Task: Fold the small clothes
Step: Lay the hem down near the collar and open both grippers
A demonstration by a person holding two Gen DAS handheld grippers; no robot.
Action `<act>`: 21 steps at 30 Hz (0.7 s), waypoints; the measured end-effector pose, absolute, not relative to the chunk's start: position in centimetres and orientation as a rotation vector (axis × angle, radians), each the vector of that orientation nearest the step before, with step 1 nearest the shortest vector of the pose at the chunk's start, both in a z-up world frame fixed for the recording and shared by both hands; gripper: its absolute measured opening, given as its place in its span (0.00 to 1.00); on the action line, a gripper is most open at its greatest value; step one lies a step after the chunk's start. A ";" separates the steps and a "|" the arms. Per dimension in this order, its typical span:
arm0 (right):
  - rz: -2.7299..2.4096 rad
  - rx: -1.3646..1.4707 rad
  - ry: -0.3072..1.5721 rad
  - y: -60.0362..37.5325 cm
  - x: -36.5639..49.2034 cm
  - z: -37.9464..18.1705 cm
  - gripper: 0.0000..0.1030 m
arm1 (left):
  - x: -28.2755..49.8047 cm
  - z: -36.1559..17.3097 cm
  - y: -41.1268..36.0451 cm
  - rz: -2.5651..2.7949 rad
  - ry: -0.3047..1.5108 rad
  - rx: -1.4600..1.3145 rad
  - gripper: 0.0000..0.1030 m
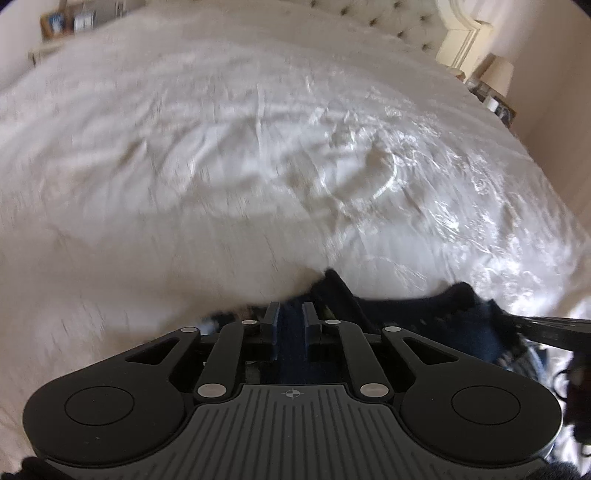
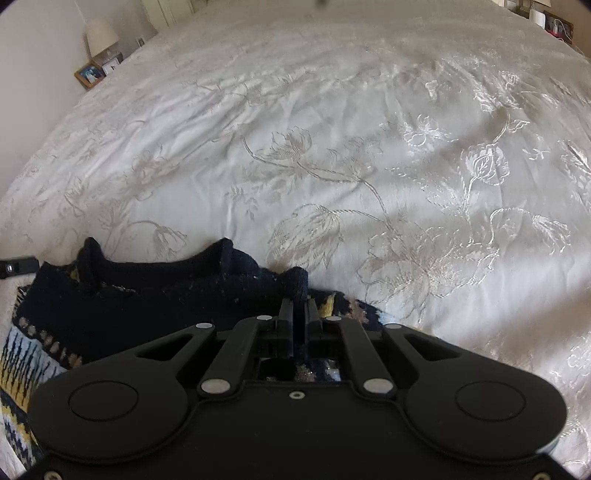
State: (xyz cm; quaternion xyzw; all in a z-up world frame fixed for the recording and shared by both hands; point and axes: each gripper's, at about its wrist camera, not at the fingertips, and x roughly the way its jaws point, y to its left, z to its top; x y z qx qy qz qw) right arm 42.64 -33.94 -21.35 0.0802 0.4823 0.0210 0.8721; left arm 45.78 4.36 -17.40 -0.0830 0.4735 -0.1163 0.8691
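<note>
here, both grippers hold one garment at the near edge of the bed.

left wrist view, blurred by motion: left gripper (image 1: 290, 314) sits at 6 o'clock, jaws drawn close with a strip of dark navy cloth between them, so it is pinching the dark knit sweater (image 1: 424, 314). the sweater trails from the jaws toward 4 o'clock, bunched, over the white bedspread (image 1: 221, 166). at 3 to 4 o'clock a black bar enters from the frame edge, probably part of the other tool. headboard (image 1: 388, 26) at 1 o'clock, a lamp (image 1: 498, 75) at 2 o'clock.

right wrist view, sharp: right gripper (image 2: 299, 314) at 6 o'clock, jaws nearly together, nipping a raised fold of the same sweater (image 2: 129, 302). the garment spreads from the jaws out to 8 and 9 o'clock; a rolled dark hem or neckline stands up along its far edge, and a patterned band in yellow, white and navy shows at 7 to 8 o'clock. the embroidered bedspread (image 2: 369, 147) fills the upper frame. a second lamp (image 2: 101, 33) and a picture frame (image 2: 88, 74) at 10 to 11 o'clock.

handling, judged: thick soft knit, limp, light to moderate weight, not fragile, not slippery; it will sag and stretch between two pinch points. the satin-like cover beneath may let it slide. best holds look like the rolled edge or shoulder corners, taken symmetrically, keeping the cloth taut enough to lay a straight crease.
</note>
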 end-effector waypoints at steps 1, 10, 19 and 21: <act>0.051 0.171 0.999 -34.0 42.4 -21.2 0.12 | 45.4 -17.5 4.4 -0.257 0.998 -0.185 0.32; 0.058 0.183 0.978 -33.9 41.5 -20.7 0.13 | 45.1 -19.3 4.2 -0.268 1.082 -0.201 0.54; 0.047 0.208 0.894 -33.7 40.4 -18.5 0.12 | 43.3 -16.4 3.5 -0.278 0.907 -0.152 0.04; 0.033 0.206 0.853 -33.8 40.3 -17.4 0.11 | 43.6 -15.6 3.5 -0.282 0.886 -0.154 0.04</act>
